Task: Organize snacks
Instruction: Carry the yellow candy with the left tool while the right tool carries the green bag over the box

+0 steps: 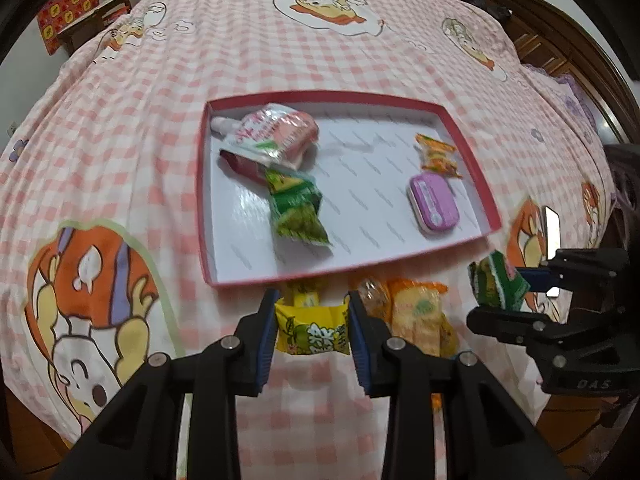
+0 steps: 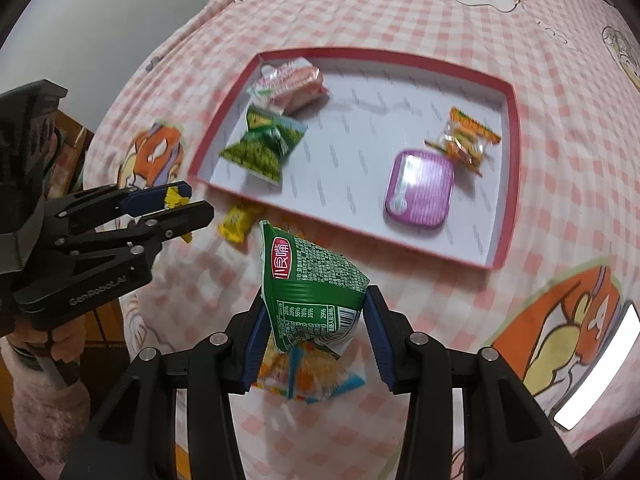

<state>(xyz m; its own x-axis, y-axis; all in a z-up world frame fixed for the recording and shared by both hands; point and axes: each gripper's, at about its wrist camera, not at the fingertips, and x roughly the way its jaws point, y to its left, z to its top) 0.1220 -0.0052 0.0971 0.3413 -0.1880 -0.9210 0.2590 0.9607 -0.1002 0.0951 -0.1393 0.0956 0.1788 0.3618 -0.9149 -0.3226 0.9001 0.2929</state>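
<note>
Currently both tools are loaded, and the coming move turns on one relation: the red-rimmed tray (image 1: 472,136) lies directly ahead of each tool, along the line of its fingers.

Left tool (image 1: 313,326): pressed onto a yellow snack packet (image 1: 314,330), one pad on each short side. The packet's long axis runs crosswise between the pads, roughly parallel to the near rim of the tray. The packet sits just short of that rim, near the middle of the rim's length. A second yellow packet (image 2: 240,222) lies on the bedspread (image 1: 120,120) just beside the same rim.

Right tool (image 2: 316,322): pinching a green snack packet (image 2: 312,284) by its lower part. The packet stands upright, long axis pointing up and away from the tool, tilted slightly left. It is near the rim but not yet over the tray floor. Orange-wrapped snacks (image 1: 416,316) lie on the bedspread beneath and between the two tools.

Tray contents: a pink pouch (image 1: 276,132) and a green bag (image 1: 300,208) at the left end, touching; a purple tin (image 1: 434,204) and an orange candy (image 1: 436,154) at the right end, close together. The centre is bare.

Judgement: both tools are about equally near. A short forward carry over the rim should reach the bare centre for either. The tools stand side by side, so simultaneous advances risk contact.
</note>
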